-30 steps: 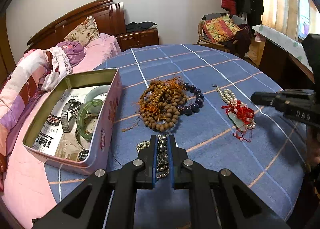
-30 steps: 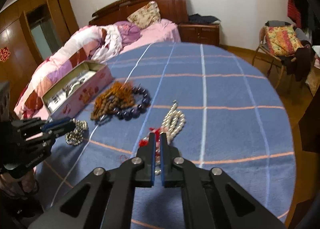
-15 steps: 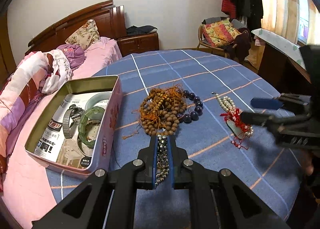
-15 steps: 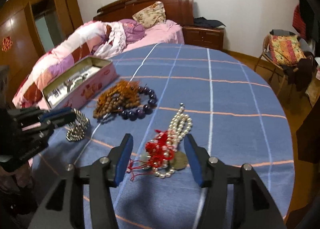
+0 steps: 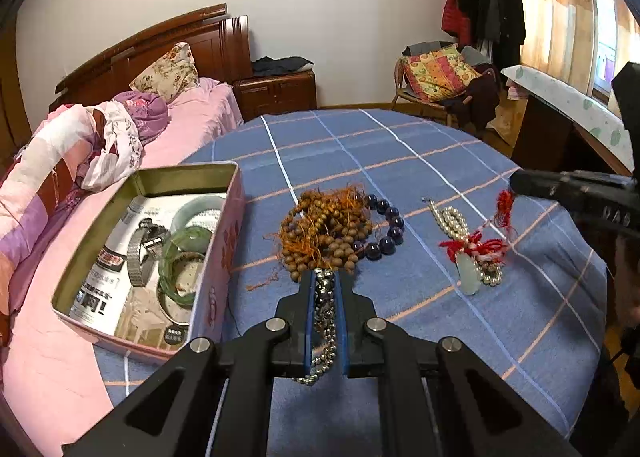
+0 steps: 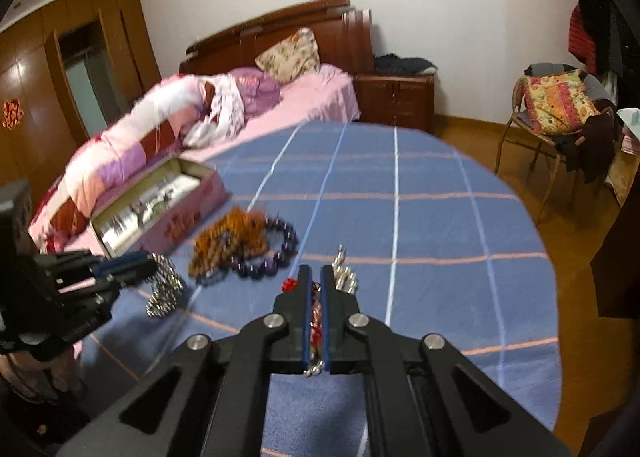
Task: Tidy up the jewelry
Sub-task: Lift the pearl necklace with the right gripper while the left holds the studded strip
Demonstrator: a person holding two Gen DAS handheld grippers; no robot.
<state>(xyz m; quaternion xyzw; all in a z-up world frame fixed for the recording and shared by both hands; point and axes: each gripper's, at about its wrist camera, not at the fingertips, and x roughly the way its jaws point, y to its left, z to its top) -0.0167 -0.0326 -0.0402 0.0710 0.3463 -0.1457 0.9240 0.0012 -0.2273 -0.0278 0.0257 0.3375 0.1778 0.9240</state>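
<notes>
Chain (image 5: pixel 325 309) hangs lengthwise between jaws.

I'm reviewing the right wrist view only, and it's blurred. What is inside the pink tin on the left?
Observer: The left wrist view shows the tin holding green bangles and a metal watch on printed paper.
Operator: Is the left gripper truly clamping that silver chain?
Observer: Yes. Its blue pads are shut on the chain, and the chain's end dangles below.
Operator: What hangs from my red cord?
Observer: A pale jade pendant, low beside the pearl strand.
</notes>
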